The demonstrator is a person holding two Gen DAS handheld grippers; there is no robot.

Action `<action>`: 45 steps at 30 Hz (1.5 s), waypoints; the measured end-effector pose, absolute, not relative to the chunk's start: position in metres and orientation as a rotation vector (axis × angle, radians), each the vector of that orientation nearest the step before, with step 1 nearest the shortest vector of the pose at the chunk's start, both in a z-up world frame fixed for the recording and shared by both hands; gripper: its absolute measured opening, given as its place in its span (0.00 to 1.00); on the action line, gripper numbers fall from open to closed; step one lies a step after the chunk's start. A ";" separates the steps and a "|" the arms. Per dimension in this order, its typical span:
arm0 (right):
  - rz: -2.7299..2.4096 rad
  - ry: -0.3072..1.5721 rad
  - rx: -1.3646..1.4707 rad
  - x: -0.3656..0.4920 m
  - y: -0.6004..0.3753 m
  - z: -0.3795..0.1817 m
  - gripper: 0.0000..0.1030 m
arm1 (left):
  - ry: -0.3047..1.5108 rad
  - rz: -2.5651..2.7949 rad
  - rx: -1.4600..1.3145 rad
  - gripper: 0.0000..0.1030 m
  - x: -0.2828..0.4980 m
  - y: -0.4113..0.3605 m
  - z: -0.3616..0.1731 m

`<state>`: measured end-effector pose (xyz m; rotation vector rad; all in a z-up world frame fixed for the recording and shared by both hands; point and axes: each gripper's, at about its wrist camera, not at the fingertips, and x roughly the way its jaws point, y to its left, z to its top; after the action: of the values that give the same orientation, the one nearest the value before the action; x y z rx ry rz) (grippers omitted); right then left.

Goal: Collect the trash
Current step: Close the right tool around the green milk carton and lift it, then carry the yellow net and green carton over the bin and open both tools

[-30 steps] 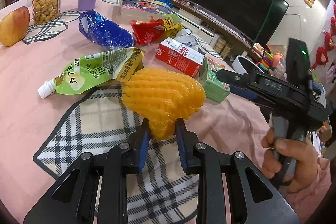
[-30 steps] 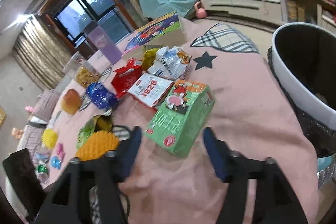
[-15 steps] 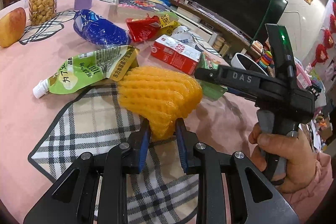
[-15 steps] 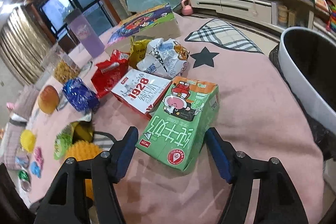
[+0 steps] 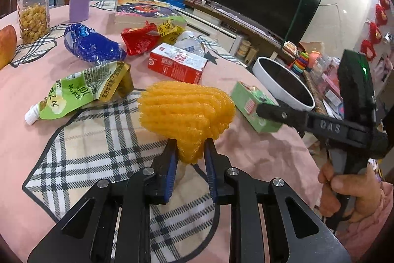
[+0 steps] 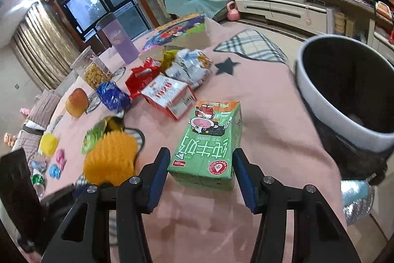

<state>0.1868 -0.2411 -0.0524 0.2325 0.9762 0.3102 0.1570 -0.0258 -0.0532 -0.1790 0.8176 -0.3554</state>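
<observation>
Fingers of the left gripper (image 5: 189, 159) squeeze the orange foam net (image 5: 186, 112), lifting it for the bin (image 6: 344, 90) by the table edge. Right gripper (image 6: 200, 171) is closing around the green carton (image 6: 209, 139) near that edge, not squeezing yet.

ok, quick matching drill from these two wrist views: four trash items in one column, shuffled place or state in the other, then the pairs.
Items
1. yellow foam fruit net
2. green milk carton
3. red and white carton
4. green spouted drink pouch

Places or states
A. lying flat between the closing jaws of the right gripper, not yet pinched
B. lying by the plaid patch, white cap toward the table edge
C. pinched at its narrow end by the left gripper
D. lying on its side beside the red snack bag

Pairs: 1-C, 2-A, 3-D, 4-B
</observation>
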 end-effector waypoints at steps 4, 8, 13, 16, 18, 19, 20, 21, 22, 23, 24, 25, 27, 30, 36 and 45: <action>0.293 0.994 0.223 0.182 -0.242 -0.059 0.55 | 0.858 -0.302 -0.185 0.26 0.159 -0.021 -0.059; 0.275 0.985 0.231 0.183 -0.239 -0.059 0.63 | 0.858 -0.268 -0.195 0.33 0.159 -0.018 -0.057; 0.238 0.988 0.233 0.193 -0.239 -0.066 0.64 | 0.854 -0.258 -0.200 0.34 0.164 -0.020 -0.058; 0.241 0.988 0.269 0.193 -0.248 -0.074 0.55 | 0.845 -0.267 -0.180 0.20 0.166 -0.025 -0.058; 0.246 0.975 0.261 0.188 -0.251 -0.071 0.50 | 0.836 -0.277 -0.168 0.18 0.167 -0.030 -0.056; 0.253 0.964 0.267 0.185 -0.253 -0.067 0.48 | 0.829 -0.285 -0.161 0.18 0.166 -0.034 -0.054; 0.258 0.959 0.278 0.183 -0.256 -0.065 0.48 | 0.822 -0.292 -0.157 0.17 0.166 -0.037 -0.052; 0.258 0.954 0.285 0.182 -0.258 -0.063 0.48 | 0.815 -0.304 -0.151 0.17 0.165 -0.041 -0.050; 0.257 0.944 0.291 0.181 -0.261 -0.060 0.48 | 0.809 -0.312 -0.144 0.17 0.165 -0.046 -0.048; 0.260 0.936 0.297 0.179 -0.265 -0.058 0.48 | 0.801 -0.322 -0.135 0.17 0.165 -0.051 -0.045; 0.258 0.932 0.303 0.178 -0.268 -0.055 0.48 | 0.794 -0.334 -0.127 0.17 0.165 -0.056 -0.042; 0.257 0.926 0.308 0.177 -0.272 -0.053 0.48 | 0.790 -0.347 -0.121 0.17 0.166 -0.061 -0.040; 0.255 0.917 0.312 0.176 -0.277 -0.050 0.48 | 0.787 -0.364 -0.111 0.17 0.167 -0.071 -0.038; 0.241 0.900 0.325 0.173 -0.290 -0.044 0.48 | 0.786 -0.396 -0.092 0.17 0.170 -0.087 -0.034; 0.203 0.866 0.351 0.170 -0.318 -0.031 0.48 | 0.776 -0.462 -0.050 0.17 0.177 -0.121 -0.026; 0.127 0.815 0.379 0.176 -0.369 -0.015 0.48 | 0.773 -0.538 -0.001 0.17 0.192 -0.170 -0.017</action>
<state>0.1756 -0.3689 -0.0152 0.3787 0.8148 0.1267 0.1919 -0.1697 -0.0168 -0.0012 0.7726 -0.5377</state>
